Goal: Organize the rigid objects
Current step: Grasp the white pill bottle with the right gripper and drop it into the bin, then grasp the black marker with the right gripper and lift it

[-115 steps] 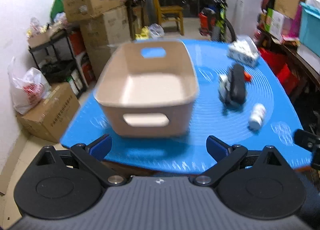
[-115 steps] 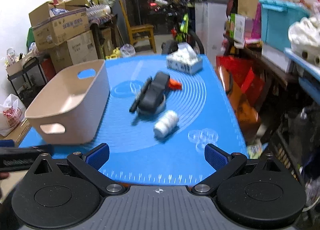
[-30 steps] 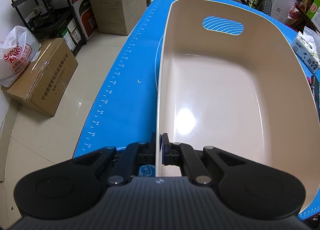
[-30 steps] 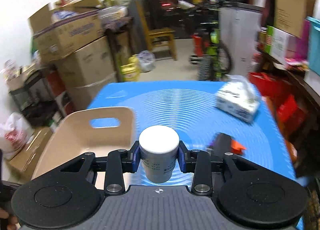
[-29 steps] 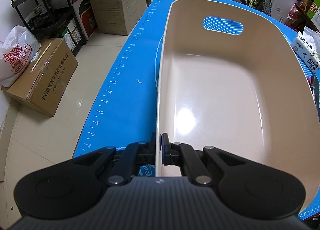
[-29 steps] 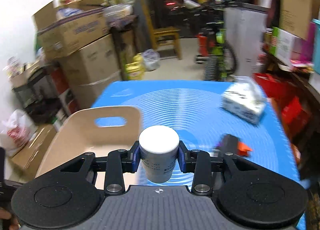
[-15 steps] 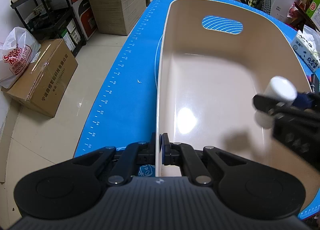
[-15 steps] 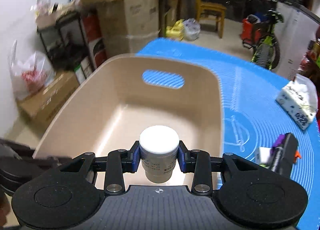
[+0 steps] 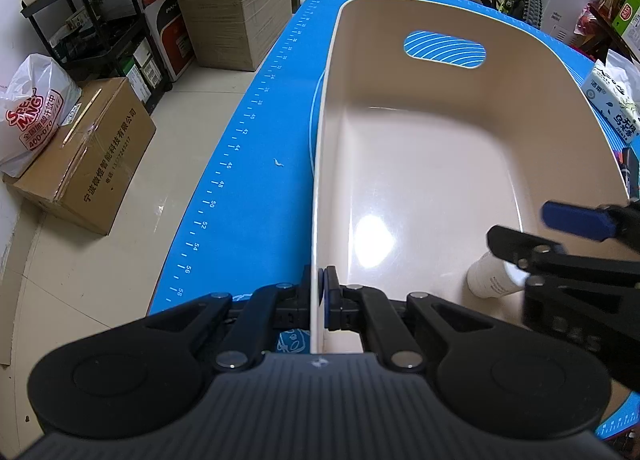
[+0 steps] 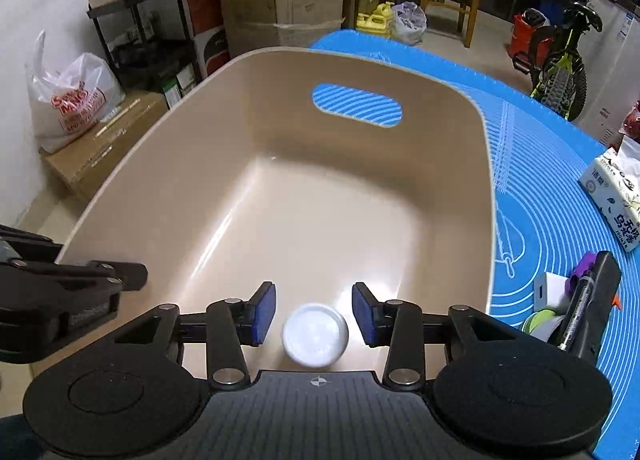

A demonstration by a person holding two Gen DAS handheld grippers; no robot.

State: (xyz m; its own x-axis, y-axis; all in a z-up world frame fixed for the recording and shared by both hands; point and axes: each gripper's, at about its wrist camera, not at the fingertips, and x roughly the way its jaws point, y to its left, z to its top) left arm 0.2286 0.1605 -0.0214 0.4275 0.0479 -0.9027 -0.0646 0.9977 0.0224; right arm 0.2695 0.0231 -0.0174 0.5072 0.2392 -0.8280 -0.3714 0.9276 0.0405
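A beige plastic bin [image 9: 440, 131] with cut-out handles stands on the blue mat [image 9: 260, 131]. My left gripper [image 9: 319, 296] is shut on the bin's near left rim. My right gripper [image 10: 314, 314] is open inside the bin [image 10: 280, 187], low over its floor. A white bottle [image 10: 315, 334] sits blurred just below and between the right fingers, free of the pads. In the left wrist view the bottle [image 9: 490, 278] shows at the bin's near right, partly hidden by the right gripper [image 9: 560, 236].
A black device with small items [image 10: 588, 300] and a tissue pack [image 10: 616, 199] lie on the mat right of the bin. Cardboard boxes [image 9: 80, 155], a white bag [image 9: 32, 111] and a black shelf stand on the floor to the left. A bicycle [image 10: 560, 55] stands behind.
My right gripper lowered into the bin and opened, letting go of the white bottle, which now drops below its fingers. My left gripper has kept its hold on the rim.
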